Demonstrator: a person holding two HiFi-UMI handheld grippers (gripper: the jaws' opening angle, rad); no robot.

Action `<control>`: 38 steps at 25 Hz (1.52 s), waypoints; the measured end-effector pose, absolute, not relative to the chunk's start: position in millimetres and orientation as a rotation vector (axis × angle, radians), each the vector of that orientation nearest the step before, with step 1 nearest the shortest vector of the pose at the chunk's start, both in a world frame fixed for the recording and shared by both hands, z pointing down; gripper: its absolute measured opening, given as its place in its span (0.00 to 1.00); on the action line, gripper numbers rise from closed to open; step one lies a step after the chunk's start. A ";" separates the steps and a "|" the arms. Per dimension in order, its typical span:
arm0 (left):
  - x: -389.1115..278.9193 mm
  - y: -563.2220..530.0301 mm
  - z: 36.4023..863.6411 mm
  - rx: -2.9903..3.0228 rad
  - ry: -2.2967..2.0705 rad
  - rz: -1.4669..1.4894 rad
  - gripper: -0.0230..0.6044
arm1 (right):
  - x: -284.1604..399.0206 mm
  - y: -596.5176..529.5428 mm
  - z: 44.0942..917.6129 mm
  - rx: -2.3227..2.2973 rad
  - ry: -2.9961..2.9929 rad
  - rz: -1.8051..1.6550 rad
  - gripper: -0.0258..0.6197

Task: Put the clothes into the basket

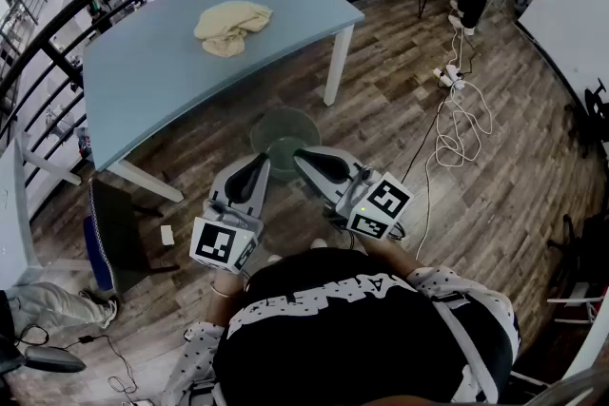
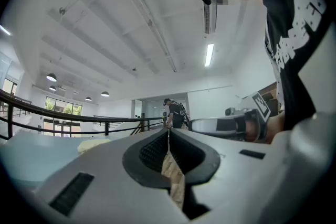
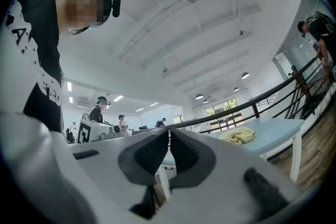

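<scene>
Lying crumpled on the blue table [image 1: 143, 71], pale-yellow clothes [image 1: 232, 27]

The table [image 1: 171, 62] has a pale blue top and white legs. The clothes [image 1: 233, 26] are pale yellow. The basket [image 1: 274, 123] is dull grey-green. The floor [image 1: 495, 185] is brown wood planking. The left gripper [image 1: 257, 161] and right gripper [image 1: 304, 157] are light grey with black pads; their 2 marker cubes [image 1: 224, 242] carry black-and-white squares. The shirt [image 1: 362, 338] is black with white lettering.
</scene>
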State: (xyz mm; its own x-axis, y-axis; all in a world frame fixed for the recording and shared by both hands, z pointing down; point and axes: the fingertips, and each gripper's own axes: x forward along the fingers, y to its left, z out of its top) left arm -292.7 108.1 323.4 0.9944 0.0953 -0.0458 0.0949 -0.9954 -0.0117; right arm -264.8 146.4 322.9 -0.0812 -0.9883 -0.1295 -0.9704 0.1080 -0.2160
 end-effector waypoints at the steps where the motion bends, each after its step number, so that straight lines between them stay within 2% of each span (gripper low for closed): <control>1: -293.2 108.8 323.9 -3.127 -0.147 0.074 0.07 | -265.2 147.2 323.4 -1.947 2.145 -0.105 0.09; 22: -289.5 107.4 327.6 -3.128 -0.091 0.039 0.07 | -252.5 150.1 325.5 -1.952 2.128 -0.098 0.09; 38: -249.9 114.3 330.9 -3.114 -0.063 0.008 0.07 | -211.6 158.4 331.8 -1.918 2.128 -0.103 0.09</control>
